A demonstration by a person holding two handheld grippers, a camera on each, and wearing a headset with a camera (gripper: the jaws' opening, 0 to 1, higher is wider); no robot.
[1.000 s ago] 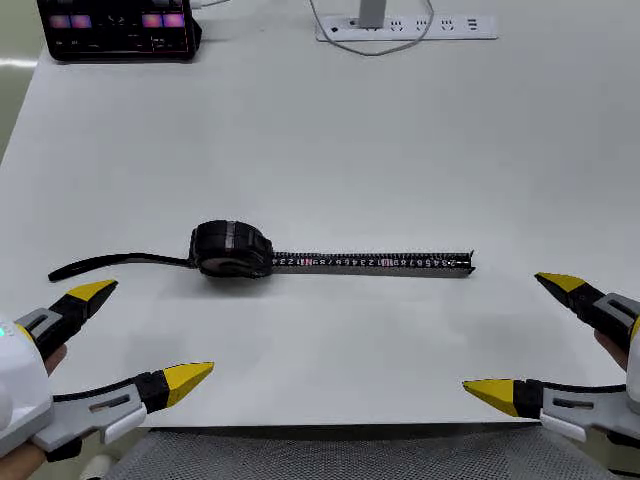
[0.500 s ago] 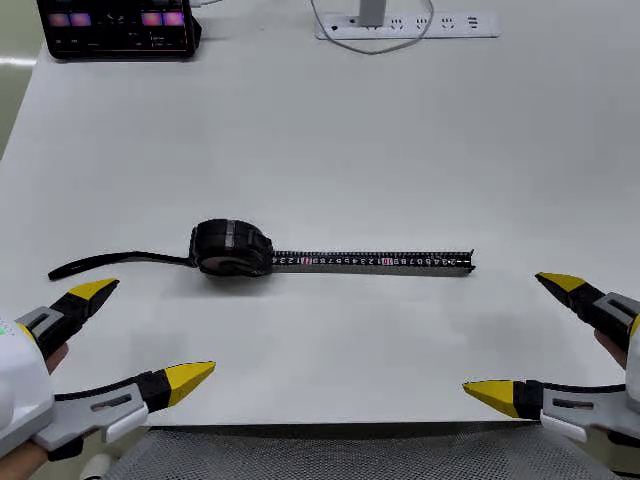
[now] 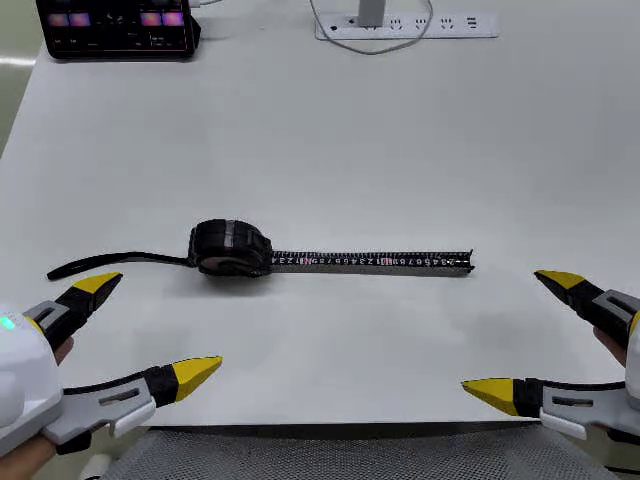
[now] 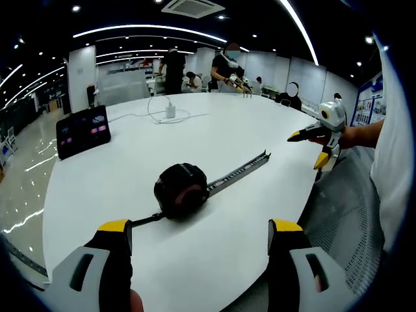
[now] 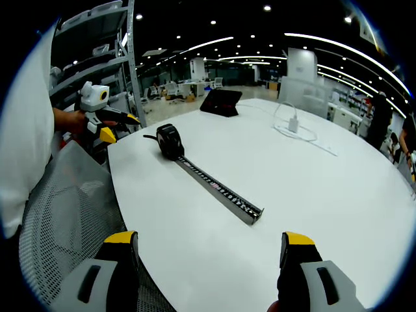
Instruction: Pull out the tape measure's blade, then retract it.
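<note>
White table (image 3: pixel 400 150): tape measure (image 3: pixel 231 249), blade (image 3: pixel 370 262) out; tablet (image 3: pixel 115 28); power strip (image 3: pixel 410 25)

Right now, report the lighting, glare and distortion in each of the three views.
Head view: even, soft light on the white table, only a faint shadow beneath the tape measure, everything sharp. Left gripper view: fisheye bows the table edge and the ceiling light strips; reflections streak the shiny floor. Right gripper view: same bowing, the blade in focus.

The left gripper (image 3: pixel 157 324) has edged slightly forward and to the right
</note>
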